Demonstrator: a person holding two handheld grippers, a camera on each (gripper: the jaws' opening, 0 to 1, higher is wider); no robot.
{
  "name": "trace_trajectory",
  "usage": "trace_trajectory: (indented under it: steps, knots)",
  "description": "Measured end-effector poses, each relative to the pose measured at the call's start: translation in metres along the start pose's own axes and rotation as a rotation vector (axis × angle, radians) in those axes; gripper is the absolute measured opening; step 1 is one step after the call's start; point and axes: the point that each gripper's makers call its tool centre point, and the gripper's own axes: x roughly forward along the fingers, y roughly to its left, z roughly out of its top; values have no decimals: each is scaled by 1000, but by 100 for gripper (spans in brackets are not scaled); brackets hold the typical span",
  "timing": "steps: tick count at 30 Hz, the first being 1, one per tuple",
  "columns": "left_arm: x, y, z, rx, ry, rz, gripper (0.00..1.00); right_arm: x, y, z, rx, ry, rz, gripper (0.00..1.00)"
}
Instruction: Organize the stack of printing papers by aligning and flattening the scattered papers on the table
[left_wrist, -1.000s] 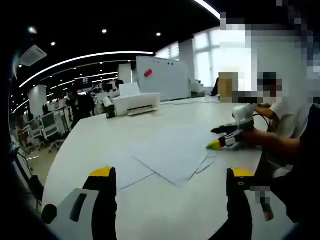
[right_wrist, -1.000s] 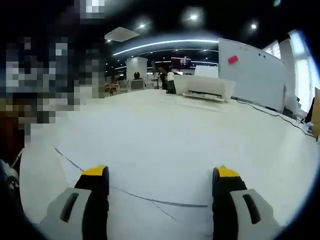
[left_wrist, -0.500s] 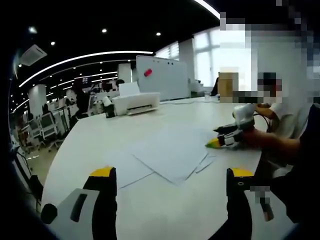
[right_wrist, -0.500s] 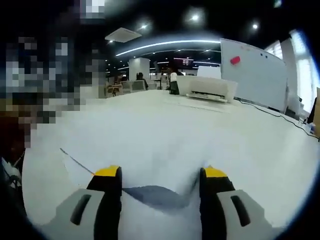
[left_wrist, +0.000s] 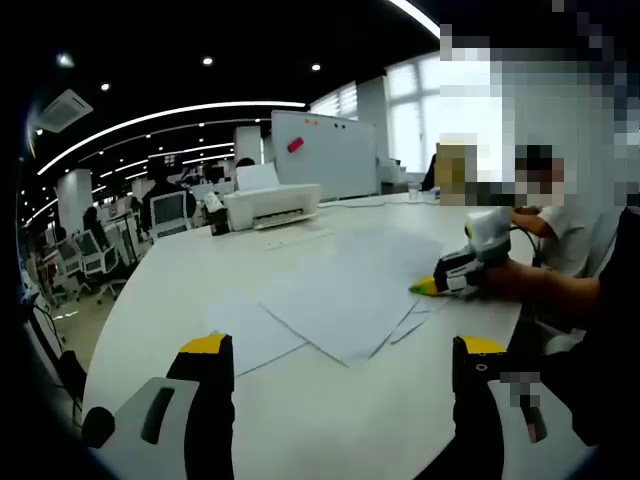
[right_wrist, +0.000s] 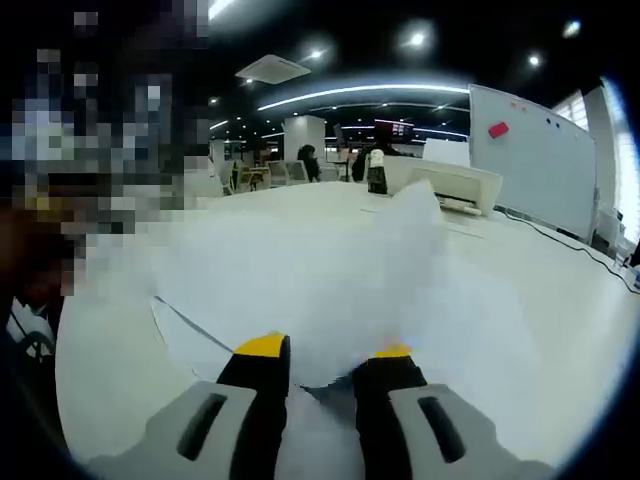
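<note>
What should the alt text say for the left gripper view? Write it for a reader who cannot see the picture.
The right gripper pinches the edge of loose white papers fanned across a white table, lifting one sheet. The left gripper waits open in the foreground. Behind stand a white printer and a whiteboard.

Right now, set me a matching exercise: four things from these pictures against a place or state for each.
Things:
1. left gripper
2. right gripper
3. printer
4. whiteboard

Places or states:
A. standing behind the printer
B. nearly closed on a lifted sheet of paper
C. at the table's far end
D. jaws wide apart, holding nothing

Pairs: 1-D, 2-B, 3-C, 4-A
</note>
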Motion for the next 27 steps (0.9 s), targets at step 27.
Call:
trace_trajectory:
  steps: [27]
  knots:
    - [-6, 3, 4, 8, -6, 11, 93, 9, 0, 2, -141, 5, 2, 0]
